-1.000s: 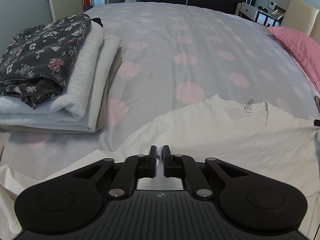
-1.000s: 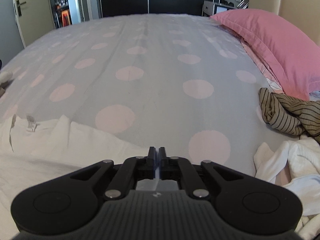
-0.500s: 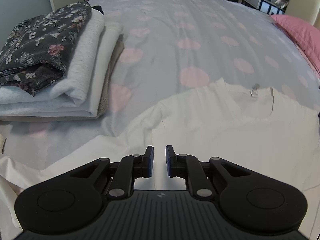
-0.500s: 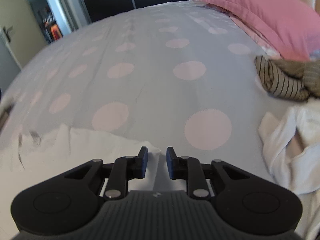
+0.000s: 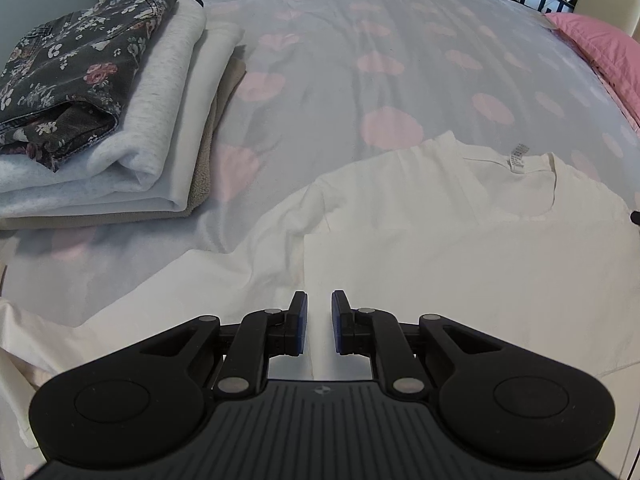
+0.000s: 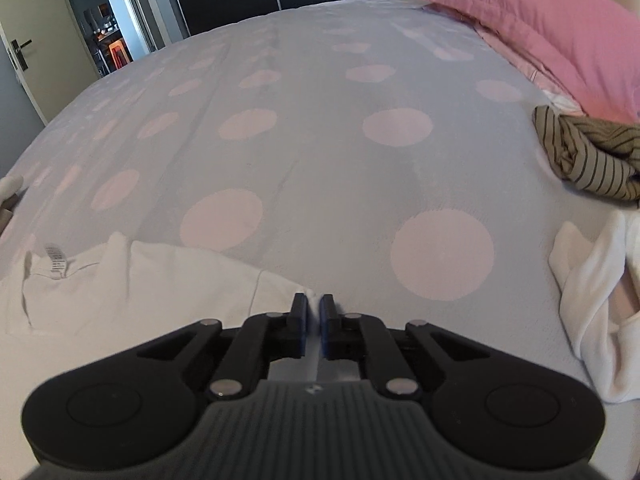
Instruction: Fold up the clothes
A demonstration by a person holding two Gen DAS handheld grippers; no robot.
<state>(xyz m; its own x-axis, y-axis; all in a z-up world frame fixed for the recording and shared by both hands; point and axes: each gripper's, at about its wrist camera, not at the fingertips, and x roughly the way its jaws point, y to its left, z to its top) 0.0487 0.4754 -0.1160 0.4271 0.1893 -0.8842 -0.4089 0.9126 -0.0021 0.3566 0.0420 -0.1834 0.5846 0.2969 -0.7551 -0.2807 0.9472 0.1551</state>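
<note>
Left tongs (image 5: 319, 322) parted, empty, over white T-shirt (image 5: 460, 248) spread on bed (image 5: 360, 40). Right tongs (image 6: 314, 326) narrowly apart, shirt edge between them; grip uncertain. Folded stack (image 5: 100, 120) ahead-left of left tongs; striped garment (image 6: 588, 152), white heap (image 6: 596, 288), pink pillow (image 6: 540, 20) right of right tongs.

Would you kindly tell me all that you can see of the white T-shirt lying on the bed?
The white T-shirt lies flat on the spotted bedspread, neckline away from the cameras, with a small label showing inside the collar. It looks like soft cotton. Its lower part is folded up over the chest, making a straight edge; one sleeve trails out, creased. The open left claw hovers above it; the right claw, slightly apart, sits at its edge.
</note>
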